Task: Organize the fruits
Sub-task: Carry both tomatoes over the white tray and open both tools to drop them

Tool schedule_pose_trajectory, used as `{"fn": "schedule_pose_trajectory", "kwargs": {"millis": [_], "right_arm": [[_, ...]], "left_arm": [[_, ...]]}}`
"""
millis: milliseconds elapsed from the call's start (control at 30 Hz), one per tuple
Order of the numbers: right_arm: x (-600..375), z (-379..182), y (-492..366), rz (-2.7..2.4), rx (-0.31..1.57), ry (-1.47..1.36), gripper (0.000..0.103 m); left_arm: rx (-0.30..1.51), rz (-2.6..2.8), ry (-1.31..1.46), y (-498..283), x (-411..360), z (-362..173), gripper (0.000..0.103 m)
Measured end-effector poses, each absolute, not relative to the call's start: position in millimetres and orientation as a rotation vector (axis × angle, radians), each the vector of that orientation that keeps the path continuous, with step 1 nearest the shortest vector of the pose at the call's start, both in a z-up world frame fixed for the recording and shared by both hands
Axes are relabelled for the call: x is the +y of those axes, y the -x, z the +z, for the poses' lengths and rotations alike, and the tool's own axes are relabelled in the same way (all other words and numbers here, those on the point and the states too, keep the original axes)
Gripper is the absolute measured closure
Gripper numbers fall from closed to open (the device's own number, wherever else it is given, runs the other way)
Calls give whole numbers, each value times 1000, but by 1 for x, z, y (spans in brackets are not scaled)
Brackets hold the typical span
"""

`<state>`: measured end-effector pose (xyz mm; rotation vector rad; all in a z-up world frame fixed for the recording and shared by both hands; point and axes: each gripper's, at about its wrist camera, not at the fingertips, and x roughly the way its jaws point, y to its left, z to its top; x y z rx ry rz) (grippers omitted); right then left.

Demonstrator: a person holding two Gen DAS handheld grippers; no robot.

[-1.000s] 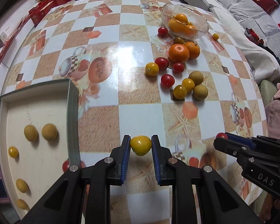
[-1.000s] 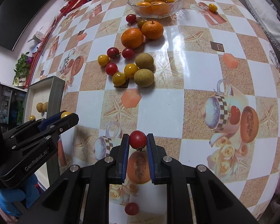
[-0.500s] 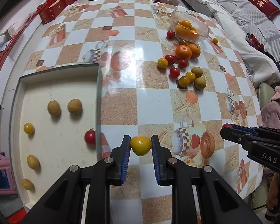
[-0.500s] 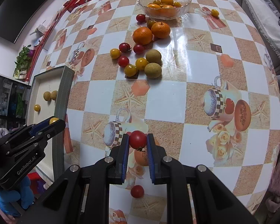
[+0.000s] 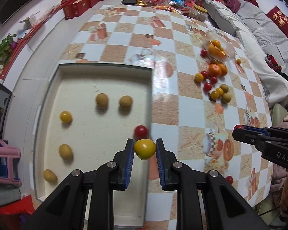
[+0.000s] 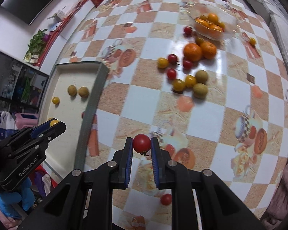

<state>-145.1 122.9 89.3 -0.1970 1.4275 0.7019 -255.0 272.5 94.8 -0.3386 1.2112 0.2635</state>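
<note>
Your left gripper (image 5: 145,149) clamps one yellow tomato (image 5: 145,149); your right gripper (image 6: 141,145) clamps one red tomato (image 6: 141,143). Ahead-left of the left gripper, the tray (image 5: 105,65) holds seven fruits, with bare floor between them.

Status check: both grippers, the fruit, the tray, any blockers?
Left gripper shut on yellow tomato, over tray edge. Right gripper shut on red tomato, above table. Nothing in the way.

The tray (image 5: 105,66) lies at the left edge of the table (image 5: 124,44). Six fruits (image 5: 102,101) rest inside it. A loose fruit cluster (image 5: 214,82) lies on the table to the right. The bowl (image 5: 218,48) stands just beyond it, farther away.
</note>
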Motion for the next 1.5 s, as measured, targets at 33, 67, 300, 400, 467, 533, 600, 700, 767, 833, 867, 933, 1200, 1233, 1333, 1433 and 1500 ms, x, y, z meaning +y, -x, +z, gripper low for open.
{"fn": "schedule_pose_trajectory", "kwargs": {"millis": [33, 67, 300, 400, 467, 533, 600, 700, 767, 833, 867, 933, 1200, 1233, 1333, 1433, 1500], "right_arm": [[133, 90, 146, 720, 1428, 205, 83], [140, 91, 147, 734, 1428, 212, 83], [204, 85, 162, 859, 1448, 291, 83], [232, 75, 168, 903, 1470, 321, 83], [249, 68, 171, 924, 1484, 342, 83], [266, 61, 175, 942, 1495, 367, 83], [276, 56, 179, 954, 1496, 390, 83], [290, 50, 184, 970, 1492, 429, 83], [299, 47, 185, 975, 1492, 447, 83], [307, 42, 187, 978, 1490, 465, 83], [309, 40, 187, 979, 1492, 470, 83], [315, 35, 188, 981, 1499, 485, 83], [324, 18, 189, 955, 1519, 534, 82], [325, 18, 190, 954, 1518, 537, 82], [327, 17, 190, 955, 1520, 547, 81], [334, 17, 191, 978, 1541, 533, 65], [337, 18, 194, 976, 1529, 549, 22]], "left_arm": [[1209, 278, 344, 259, 278, 94, 79], [1208, 292, 351, 263, 283, 94, 79], [1237, 391, 372, 294, 317, 76, 79], [1255, 420, 380, 304, 328, 65, 79], [1265, 435, 389, 309, 334, 58, 79], [1273, 445, 397, 312, 338, 53, 79], [1281, 456, 407, 315, 342, 47, 79], [1287, 466, 415, 318, 345, 41, 79], [1291, 468, 415, 319, 346, 37, 79], [1295, 469, 408, 319, 345, 35, 79], [1298, 468, 403, 319, 345, 34, 79], [1301, 463, 382, 319, 343, 33, 79], [1317, 444, 347, 316, 337, 28, 79], [1319, 439, 346, 316, 336, 27, 79], [1330, 433, 338, 317, 335, 25, 79], [1345, 418, 341, 317, 335, 22, 76], [1340, 415, 332, 316, 333, 24, 32]]}}
